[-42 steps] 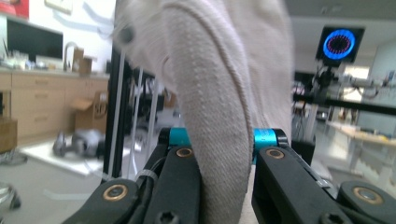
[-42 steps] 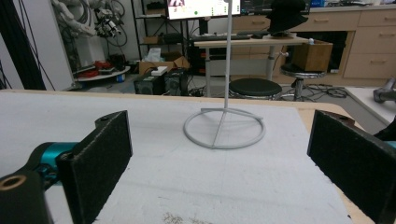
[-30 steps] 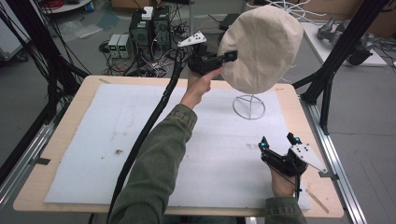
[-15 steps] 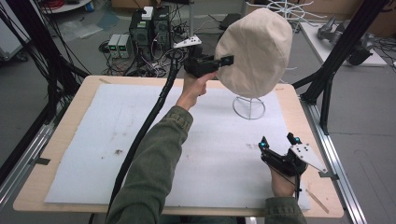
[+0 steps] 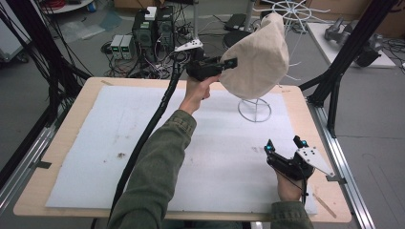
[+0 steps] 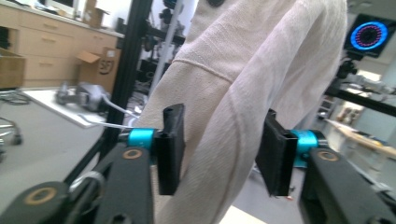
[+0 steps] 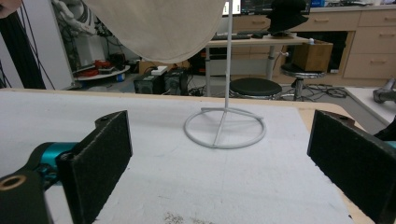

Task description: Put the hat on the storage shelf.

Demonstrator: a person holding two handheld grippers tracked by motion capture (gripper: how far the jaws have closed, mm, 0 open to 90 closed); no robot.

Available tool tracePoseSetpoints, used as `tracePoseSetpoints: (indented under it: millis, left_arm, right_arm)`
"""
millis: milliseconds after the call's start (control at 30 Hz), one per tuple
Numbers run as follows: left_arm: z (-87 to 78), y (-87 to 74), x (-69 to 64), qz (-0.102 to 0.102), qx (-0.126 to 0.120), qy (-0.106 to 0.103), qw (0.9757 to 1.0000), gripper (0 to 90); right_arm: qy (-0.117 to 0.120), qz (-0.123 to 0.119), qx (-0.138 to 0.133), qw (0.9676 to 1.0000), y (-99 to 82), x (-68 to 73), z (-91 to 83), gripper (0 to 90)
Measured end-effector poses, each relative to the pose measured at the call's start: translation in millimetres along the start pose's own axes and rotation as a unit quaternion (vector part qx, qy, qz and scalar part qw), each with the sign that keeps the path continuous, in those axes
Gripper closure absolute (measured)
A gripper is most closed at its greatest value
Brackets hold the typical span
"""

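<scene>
The cream hat (image 5: pixel 258 59) hangs on the white wire stand (image 5: pixel 254 109) near the surface's (image 5: pixel 71 143) far edge. The left hand-held gripper (image 5: pixel 230 64), jaws just opening, brackets its fabric loosely. The right hand-held gripper (image 5: pixel 282 144) rests wide open and empty near the right edge, well apart from the stand.

Readable only: "57" (possibly "S7", blurred) printed on open brown cardboard box (image 6: pixel 95 65) by wooden cabinets, in left gripper view; otherwise nothing legible.
</scene>
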State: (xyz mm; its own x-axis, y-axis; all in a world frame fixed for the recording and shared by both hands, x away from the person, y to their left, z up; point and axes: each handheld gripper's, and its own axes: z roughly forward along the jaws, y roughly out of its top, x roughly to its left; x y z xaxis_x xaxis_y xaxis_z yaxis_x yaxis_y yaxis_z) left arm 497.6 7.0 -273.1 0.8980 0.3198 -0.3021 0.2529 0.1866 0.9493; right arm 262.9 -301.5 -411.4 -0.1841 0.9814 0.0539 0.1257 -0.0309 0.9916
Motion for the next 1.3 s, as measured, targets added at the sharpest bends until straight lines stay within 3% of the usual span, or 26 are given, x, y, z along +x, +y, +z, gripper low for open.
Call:
tracePoseSetpoints:
  millis: [233, 400, 833, 1133, 1300]
  left_arm:
    - [-12.4, -0.1, 0.6, 0.001, -0.013, 0.008, 0.9999, 37.6]
    - [-21.4, 5.4, -6.2, 0.018, -0.023, 0.014, 0.9995, 30.5]
    - [-48.9, 22.4, -20.9, 0.050, -0.045, 0.034, 0.9971, 24.5]
    - [-76.3, 27.6, -23.1, 0.067, -0.054, 0.073, 0.9936, 20.7]
    - [-94.0, 27.2, -25.0, 0.083, -0.053, 0.097, 0.9904, 20.2]
  right_arm:
    - [-0.001, -0.001, 0.001, 1.0000, -0.3, 0.5, 0.7, 5.7]
    - [-0.001, 0.001, 0.000, 1.0000, -0.2, 0.9, 0.3, 5.7]
    - [-0.002, 0.000, 0.001, 1.0000, 0.1, 1.3, -0.4, 5.7]
    - [0.000, 0.002, 0.001, 1.0000, 0.0, 1.5, -0.1, 5.7]
    - [0.000, 0.001, 0.001, 1.0000, 0.0, 1.7, 0.0, 5.7]
